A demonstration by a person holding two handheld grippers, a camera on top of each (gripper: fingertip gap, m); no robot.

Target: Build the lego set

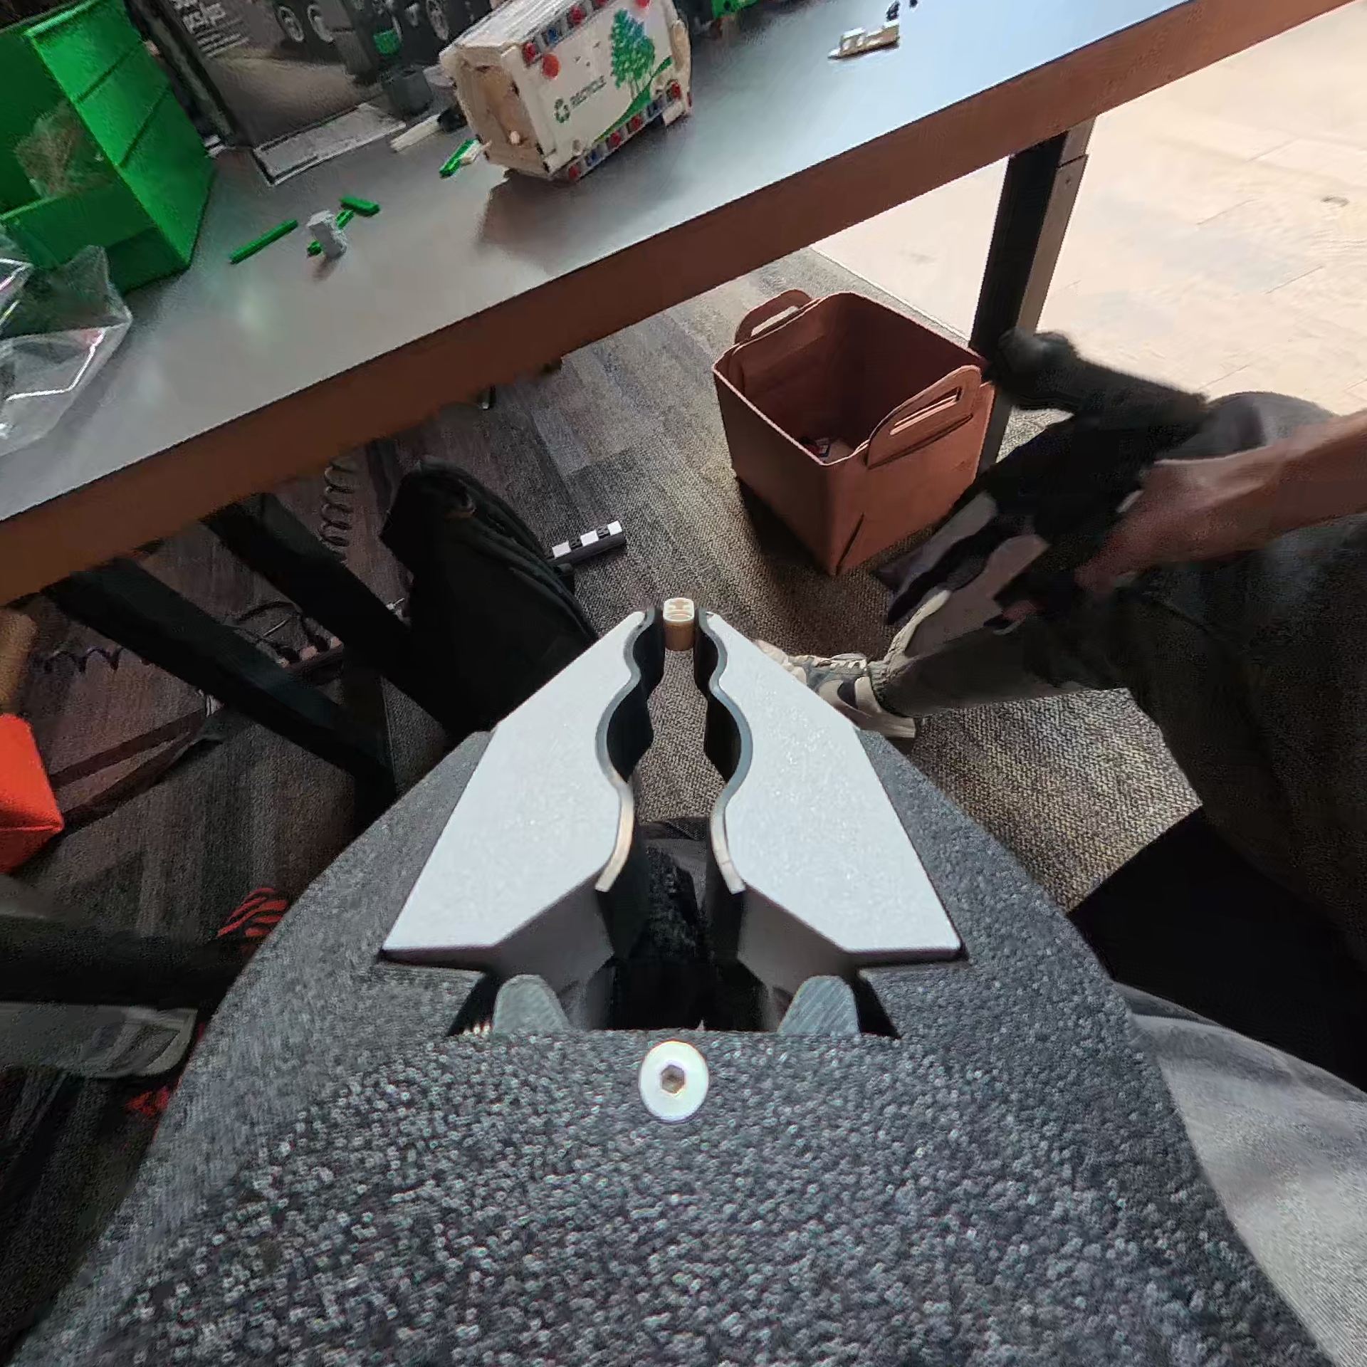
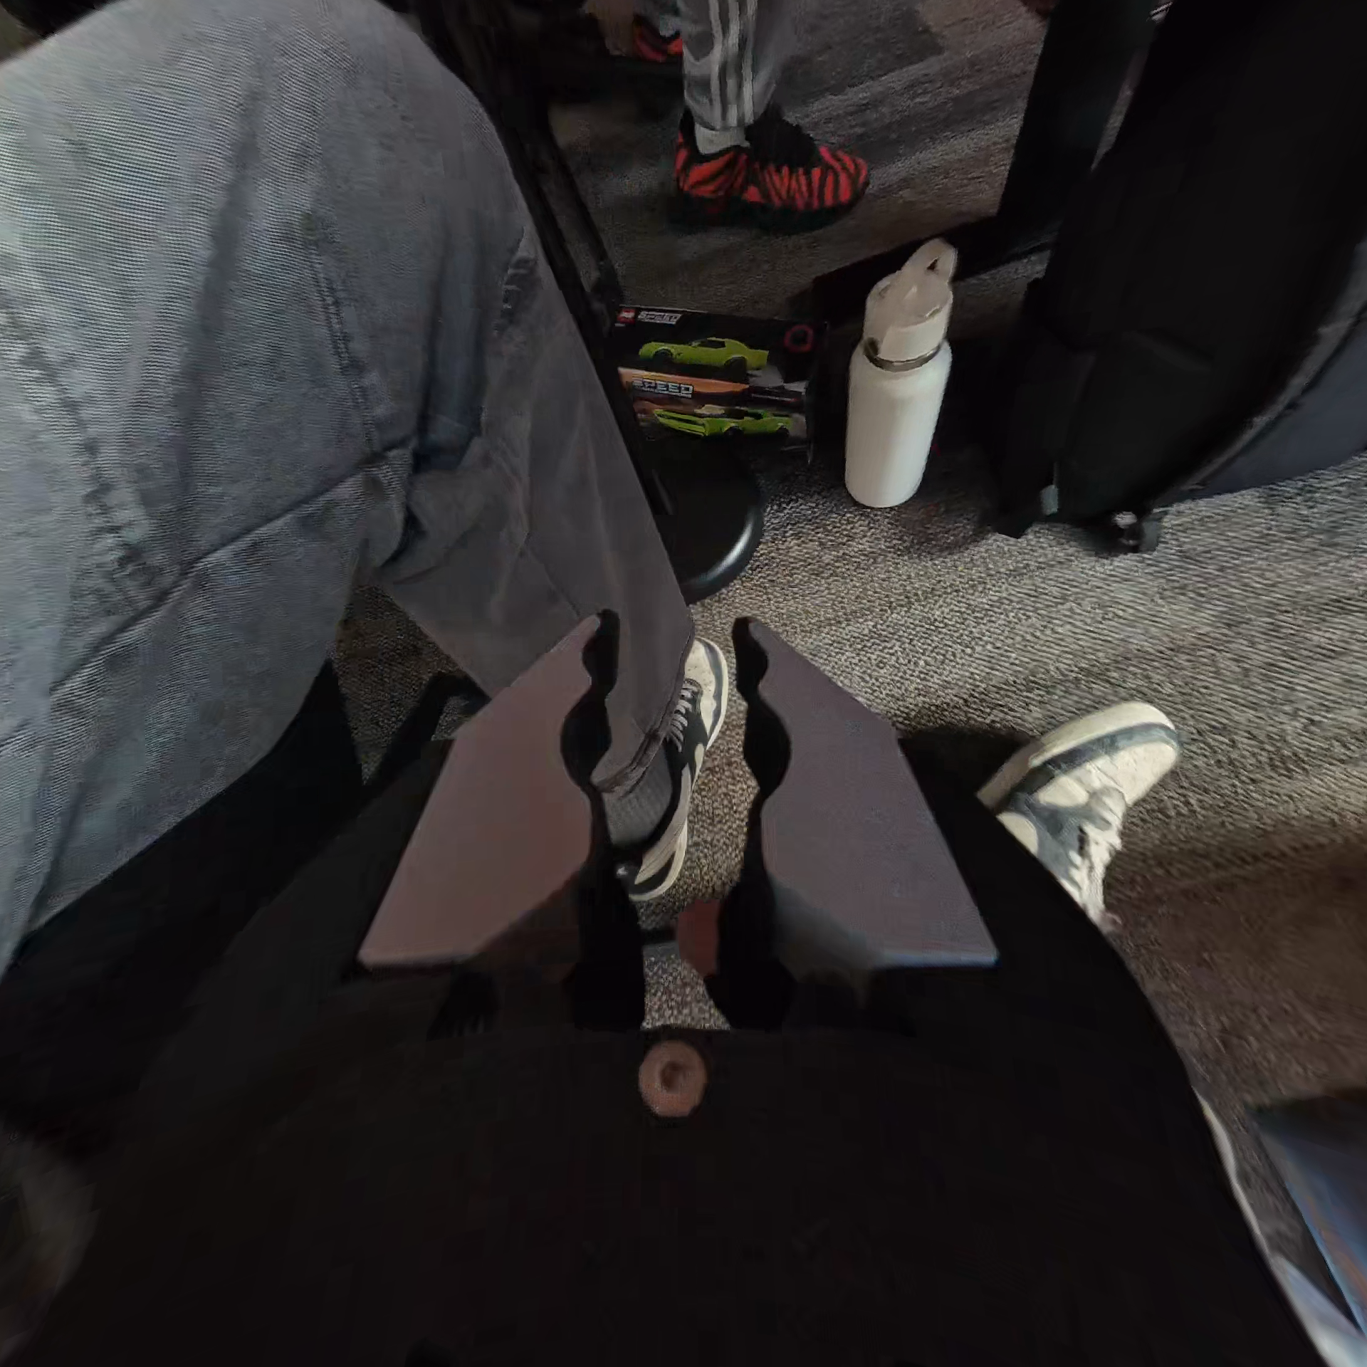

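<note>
My left gripper [image 1: 677, 629] is shut on a small tan lego connector piece [image 1: 677, 623], held at the fingertips below the table's front edge, above the carpet. The white and green lego truck body [image 1: 573, 89] lies on the dark table [image 1: 666, 222] at the back, with loose green pieces [image 1: 262, 242] and a small grey piece [image 1: 326, 233] to its left. My right gripper [image 2: 674, 629] is open and empty, held low over the carpet beside a person's trouser leg. It also shows blurred in the left wrist view [image 1: 1035, 532], held by a hand.
A green bin [image 1: 96, 140] and clear plastic bag [image 1: 52, 340] sit at the table's left. A brown basket [image 1: 851, 429] stands on the carpet by a table leg [image 1: 1028, 244]. A white bottle [image 2: 899, 385], a lego box [image 2: 714, 377], a black bag [image 2: 1183, 259] and shoes [image 2: 1087, 784] are on the floor.
</note>
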